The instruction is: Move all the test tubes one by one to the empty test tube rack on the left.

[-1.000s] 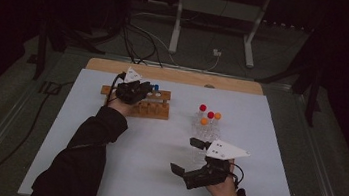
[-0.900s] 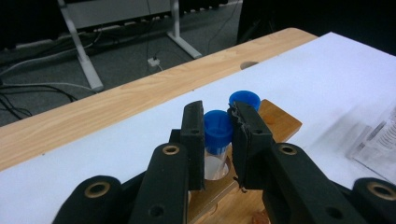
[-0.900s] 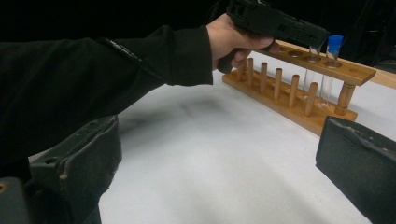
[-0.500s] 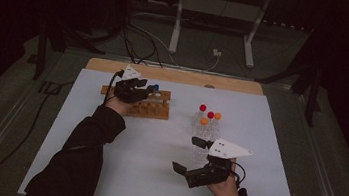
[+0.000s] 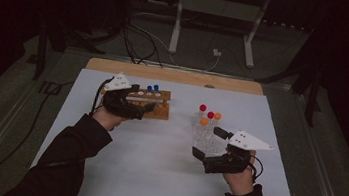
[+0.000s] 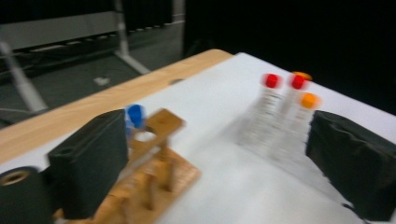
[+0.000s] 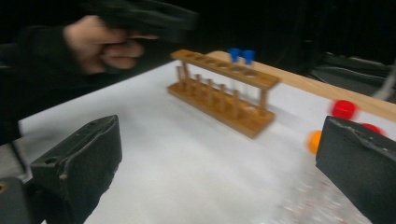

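Note:
A wooden tube rack (image 5: 154,106) stands at the back left of the white table, with two blue-capped tubes (image 5: 152,89) in its far row. My left gripper (image 5: 147,108) hovers just in front of the rack. Its jaws have just been opening and hold nothing; in the left gripper view (image 6: 219,177) the rack (image 6: 156,168) and a blue cap (image 6: 135,115) lie past the left jaw. A cluster of clear tubes with red and orange caps (image 5: 208,116) stands right of centre. Just in front of them my right gripper (image 5: 210,143) stands open and empty (image 7: 219,168).
The white mat (image 5: 154,166) ends at a wooden strip (image 5: 175,75) along the far edge. In the right gripper view the rack (image 7: 224,95) stands ahead, with the other hand and its gripper (image 7: 140,18) at the upper left. Cables and a metal stand lie on the floor behind.
My left gripper has drawn back from the rack toward the person and its jaws have opened. My right gripper has shifted a little toward the capped tubes.

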### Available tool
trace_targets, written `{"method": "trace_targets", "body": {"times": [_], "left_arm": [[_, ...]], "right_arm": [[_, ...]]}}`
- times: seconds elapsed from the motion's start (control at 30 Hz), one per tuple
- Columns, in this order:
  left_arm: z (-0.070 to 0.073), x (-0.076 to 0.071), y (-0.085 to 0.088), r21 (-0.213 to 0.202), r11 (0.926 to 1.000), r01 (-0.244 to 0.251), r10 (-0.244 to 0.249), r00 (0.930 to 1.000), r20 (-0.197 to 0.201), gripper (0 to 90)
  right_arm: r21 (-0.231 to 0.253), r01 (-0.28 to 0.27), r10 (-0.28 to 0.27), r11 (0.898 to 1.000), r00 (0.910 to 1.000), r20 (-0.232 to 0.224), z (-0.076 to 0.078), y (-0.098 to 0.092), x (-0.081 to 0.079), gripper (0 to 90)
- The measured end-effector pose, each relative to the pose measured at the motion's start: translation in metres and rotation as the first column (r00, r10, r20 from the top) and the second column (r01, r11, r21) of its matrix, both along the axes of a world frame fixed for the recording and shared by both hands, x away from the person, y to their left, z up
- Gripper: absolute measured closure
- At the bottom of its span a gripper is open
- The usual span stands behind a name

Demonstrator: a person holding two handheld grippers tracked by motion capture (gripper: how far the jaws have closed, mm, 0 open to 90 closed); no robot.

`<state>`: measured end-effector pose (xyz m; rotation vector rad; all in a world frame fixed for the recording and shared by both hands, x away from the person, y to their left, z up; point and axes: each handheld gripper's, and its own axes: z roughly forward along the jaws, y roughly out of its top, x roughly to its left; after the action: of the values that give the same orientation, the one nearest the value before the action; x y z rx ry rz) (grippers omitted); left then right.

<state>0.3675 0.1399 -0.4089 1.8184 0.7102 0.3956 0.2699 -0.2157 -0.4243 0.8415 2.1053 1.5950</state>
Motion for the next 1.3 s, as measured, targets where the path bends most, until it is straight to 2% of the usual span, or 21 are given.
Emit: {"method": "trace_targets", "body": {"times": [0.03,0.17,0.3,0.37,0.4,0.43,0.5,0.57,0.6,0.63,0.7,0.73,0.8,0.87,0.93,1.07,1.13,1.2,1.27,1.3], "left_arm": [[0.0,-0.004,0.001,-0.004,0.9999,0.014,-0.014,0.9999,0.001,2.5],[0.001,-0.024,0.003,-0.015,0.9983,0.056,-0.056,0.9984,0.012,2.0],[0.0,-0.042,0.004,-0.001,0.9966,0.082,-0.082,0.9962,0.031,1.8],[-0.004,-0.05,0.005,0.007,0.9932,0.116,-0.116,0.9931,0.017,1.8],[-0.006,-0.054,0.005,0.027,0.9921,0.123,-0.123,0.9923,0.016,1.8],[-0.009,-0.058,0.006,0.029,0.9905,0.135,-0.135,0.9907,0.015,1.8],[-0.015,-0.065,0.006,0.036,0.9888,0.145,-0.146,0.9893,0.011,1.8],[-0.02,-0.07,0.007,0.037,0.9879,0.151,-0.151,0.9884,0.016,1.8],[-0.024,-0.073,0.008,0.027,0.9875,0.155,-0.156,0.9877,0.016,1.8],[-0.027,-0.075,0.009,0.016,0.9873,0.158,-0.159,0.9872,0.016,1.8],[-0.032,-0.079,0.01,0.01,0.9858,0.167,-0.167,0.9857,0.018,1.8],[-0.034,-0.081,0.01,0.014,0.985,0.172,-0.172,0.9849,0.019,1.8],[-0.037,-0.084,0.01,0.031,0.9844,0.173,-0.173,0.9848,0.013,1.8],[-0.039,-0.087,0.011,0.033,0.984,0.175,-0.176,0.9844,0.01,1.8],[-0.04,-0.088,0.011,0.039,0.9846,0.171,-0.171,0.9851,0.013,1.8],[-0.04,-0.09,0.012,0.03,0.9834,0.179,-0.179,0.9838,0.008,1.8],[-0.041,-0.09,0.012,0.036,0.984,0.174,-0.175,0.9845,0.01,1.8],[-0.042,-0.089,0.011,0.033,0.9834,0.179,-0.179,0.9839,0.004,1.8],[-0.042,-0.088,0.011,0.041,0.9831,0.179,-0.179,0.9839,0.003,1.8],[-0.043,-0.088,0.011,0.04,0.983,0.179,-0.179,0.9838,0.001,1.8]], "right_arm": [[-0.007,0.031,-0.031,0.999,0.9995,0.0,-0.001,-0.004,0.003,0.1],[0.004,0.084,-0.084,0.996,0.9961,-0.026,-0.006,-0.012,0.013,0.2],[-0.039,0.099,-0.1,0.994,0.9941,-0.042,-0.013,-0.013,0.024,0.2],[-0.072,0.104,-0.108,0.992,0.9928,-0.053,-0.017,-0.011,0.029,0.4],[-0.078,0.099,-0.103,0.992,0.9929,-0.059,-0.019,-0.012,0.031,4.6],[-0.077,0.11,-0.115,0.991,0.9916,-0.059,-0.021,-0.011,0.033,8.1],[-0.072,0.127,-0.133,0.989,0.9883,-0.075,-0.025,-0.011,0.036,8.2],[-0.093,0.141,-0.15,0.986,0.9841,-0.096,-0.027,-0.009,0.04,10.0],[-0.098,0.15,-0.159,0.984,0.9826,-0.095,-0.028,-0.009,0.041,16.0],[-0.111,0.163,-0.175,0.98,0.9791,-0.104,-0.029,-0.008,0.042,18.0],[-0.128,0.168,-0.183,0.977,0.9764,-0.115,-0.03,-0.006,0.045,23.2],[-0.141,0.177,-0.195,0.974,0.9735,-0.12,-0.03,-0.005,0.046,24.7],[-0.169,0.167,-0.19,0.971,0.9739,-0.125,-0.031,-0.002,0.049,30.8],[-0.224,0.181,-0.211,0.958,0.9704,-0.118,-0.033,0.002,0.051,38.1],[-0.258,0.191,-0.228,0.947,0.966,-0.122,-0.035,0.005,0.055,43.5],[-0.288,0.197,-0.248,0.937,0.957,-0.151,-0.036,0.008,0.064,53.5],[-0.292,0.196,-0.25,0.936,0.9548,-0.16,-0.036,0.008,0.067,57.8],[-0.296,0.205,-0.264,0.933,0.948,-0.178,-0.037,0.009,0.071,60.9],[-0.301,0.196,-0.259,0.933,0.9475,-0.187,-0.037,0.009,0.074,61.8],[-0.312,0.196,-0.262,0.93,0.9472,-0.185,-0.038,0.01,0.075,62.4]]}}
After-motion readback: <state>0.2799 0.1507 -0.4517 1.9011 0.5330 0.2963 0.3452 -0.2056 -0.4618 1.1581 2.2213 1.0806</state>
